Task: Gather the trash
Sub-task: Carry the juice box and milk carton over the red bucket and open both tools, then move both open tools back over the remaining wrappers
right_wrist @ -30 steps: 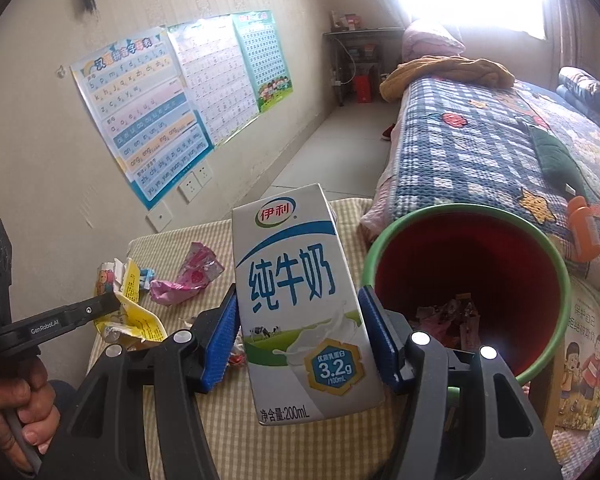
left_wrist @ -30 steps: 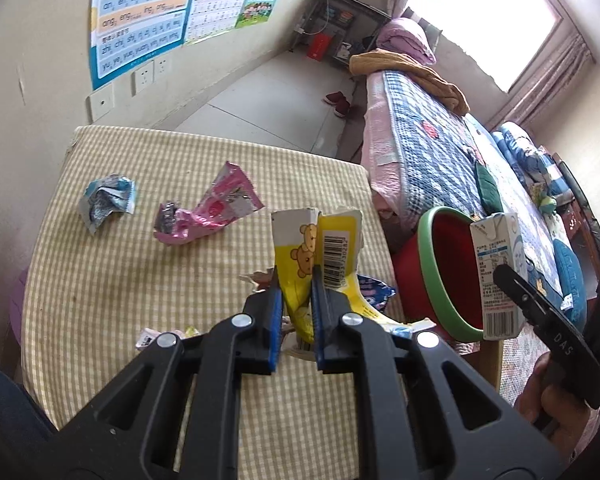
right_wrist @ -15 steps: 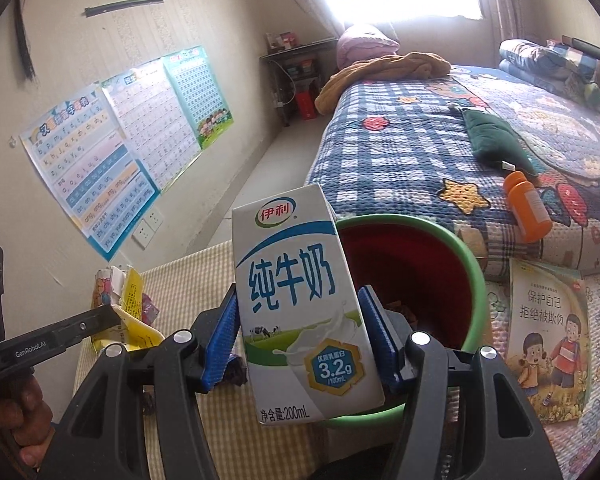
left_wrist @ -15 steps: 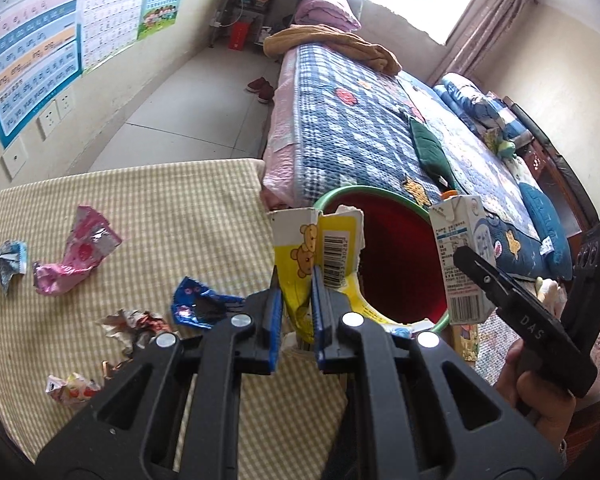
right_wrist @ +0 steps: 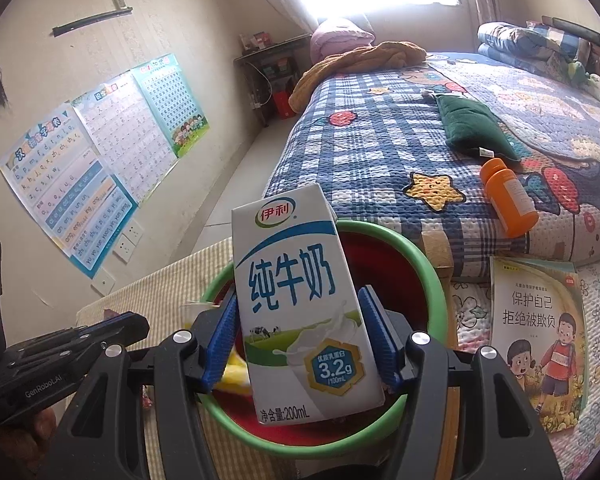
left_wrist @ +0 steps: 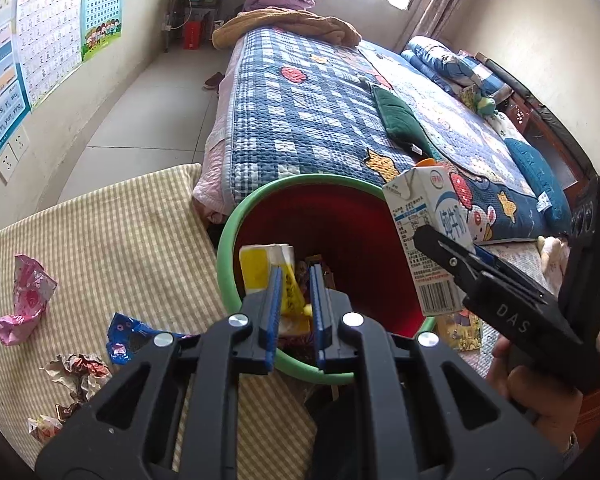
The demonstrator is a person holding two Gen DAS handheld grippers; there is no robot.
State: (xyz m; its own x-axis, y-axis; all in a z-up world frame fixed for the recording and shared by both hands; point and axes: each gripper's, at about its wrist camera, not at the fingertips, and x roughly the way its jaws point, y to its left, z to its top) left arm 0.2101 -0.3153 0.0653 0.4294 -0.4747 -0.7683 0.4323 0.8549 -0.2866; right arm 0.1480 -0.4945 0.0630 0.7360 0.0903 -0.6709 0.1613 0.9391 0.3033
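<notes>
Above red bin (right_wrist: 428,276), cartons (right_wrist: 300,304) between tongs (right_wrist: 300,340)

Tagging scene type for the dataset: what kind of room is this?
Most likely a home bedroom, probably a child's: a bed with a blue checked patchwork quilt, children's learning charts on the wall, and an illustrated children's book beside a small table with a yellow gingham cloth.

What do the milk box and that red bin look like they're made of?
The milk box looks like coated paperboard: crisp folded edges, smooth printed faces with a slight sheen. The bin looks like moulded plastic: an even red inner wall, a rounded green rim and a soft gloss. Neither can be confirmed by sight alone.
</notes>
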